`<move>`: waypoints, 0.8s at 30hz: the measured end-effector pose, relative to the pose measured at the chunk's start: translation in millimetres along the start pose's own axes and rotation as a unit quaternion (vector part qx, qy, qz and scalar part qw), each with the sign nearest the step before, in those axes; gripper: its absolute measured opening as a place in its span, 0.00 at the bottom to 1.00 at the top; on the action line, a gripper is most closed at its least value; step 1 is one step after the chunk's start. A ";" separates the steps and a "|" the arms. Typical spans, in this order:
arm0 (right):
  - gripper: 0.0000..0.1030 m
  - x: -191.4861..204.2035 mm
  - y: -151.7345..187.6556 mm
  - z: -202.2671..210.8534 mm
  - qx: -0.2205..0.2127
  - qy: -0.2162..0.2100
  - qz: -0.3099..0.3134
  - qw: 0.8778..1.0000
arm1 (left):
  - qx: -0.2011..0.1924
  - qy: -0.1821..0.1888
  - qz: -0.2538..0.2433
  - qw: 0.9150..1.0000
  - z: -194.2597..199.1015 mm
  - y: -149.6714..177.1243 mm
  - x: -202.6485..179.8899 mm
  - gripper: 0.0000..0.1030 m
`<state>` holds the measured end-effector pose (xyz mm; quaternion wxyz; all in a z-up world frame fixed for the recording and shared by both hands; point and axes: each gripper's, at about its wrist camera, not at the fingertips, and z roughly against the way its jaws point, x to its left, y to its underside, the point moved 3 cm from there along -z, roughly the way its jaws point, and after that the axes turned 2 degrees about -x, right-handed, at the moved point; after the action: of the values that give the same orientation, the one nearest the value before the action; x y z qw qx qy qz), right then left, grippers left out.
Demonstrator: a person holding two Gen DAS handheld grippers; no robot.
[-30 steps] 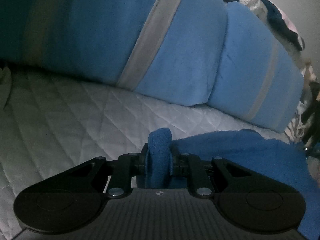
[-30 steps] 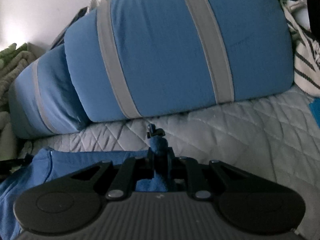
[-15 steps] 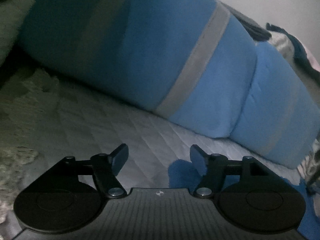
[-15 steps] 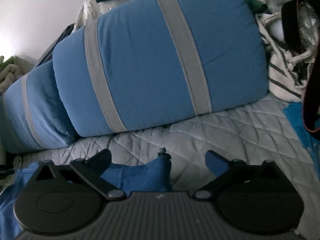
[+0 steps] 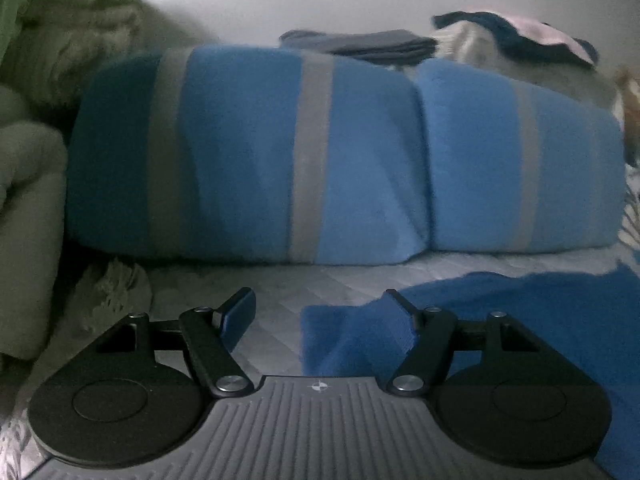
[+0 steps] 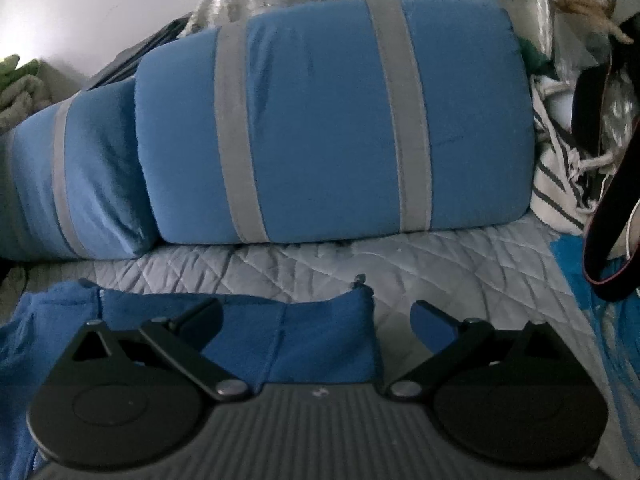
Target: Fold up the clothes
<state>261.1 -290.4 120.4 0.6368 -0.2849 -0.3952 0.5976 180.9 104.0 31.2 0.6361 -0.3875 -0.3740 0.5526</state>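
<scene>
Tongs [image 6: 316, 318] gape over garment [image 6: 256, 336], pillows [image 6: 332, 120] beyond.

Blue garment [image 6: 256, 336], grey-striped blue pillows [image 6: 320, 120], grey quilt [image 6: 440, 272].

My left gripper [image 5: 320, 316] and right gripper [image 6: 316, 320], earlier pinching the blue garment [image 6: 256, 340], now gape, lifted clear.

Both wrist cams low, facing pillows [image 5: 304, 152]
</scene>
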 end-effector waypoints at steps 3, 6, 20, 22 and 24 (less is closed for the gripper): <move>1.00 19.8 4.9 11.5 -0.011 0.010 0.016 1.000 | 0.005 0.008 0.015 1.000 9.5 3.8 -19.2 0.67; 1.00 38.9 15.2 21.9 -0.019 0.012 0.027 0.999 | 0.006 0.015 0.045 0.999 13.1 11.4 -30.9 0.67; 1.00 73.5 71.6 -3.6 0.000 0.014 0.097 0.995 | 0.063 0.034 0.030 0.997 -35.8 92.0 -42.5 0.67; 1.00 65.7 83.5 -17.3 0.022 0.015 0.082 0.996 | 0.043 0.048 0.071 0.995 -31.9 96.0 -30.0 0.67; 1.00 58.9 93.7 -25.4 0.034 0.010 0.062 0.997 | 0.030 0.050 0.078 0.995 -30.0 98.9 -27.0 0.66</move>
<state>230.7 -218.0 38.4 0.6119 -0.2928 -0.3501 0.6460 164.2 83.6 -72.3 0.6205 -0.4232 -0.2933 0.5915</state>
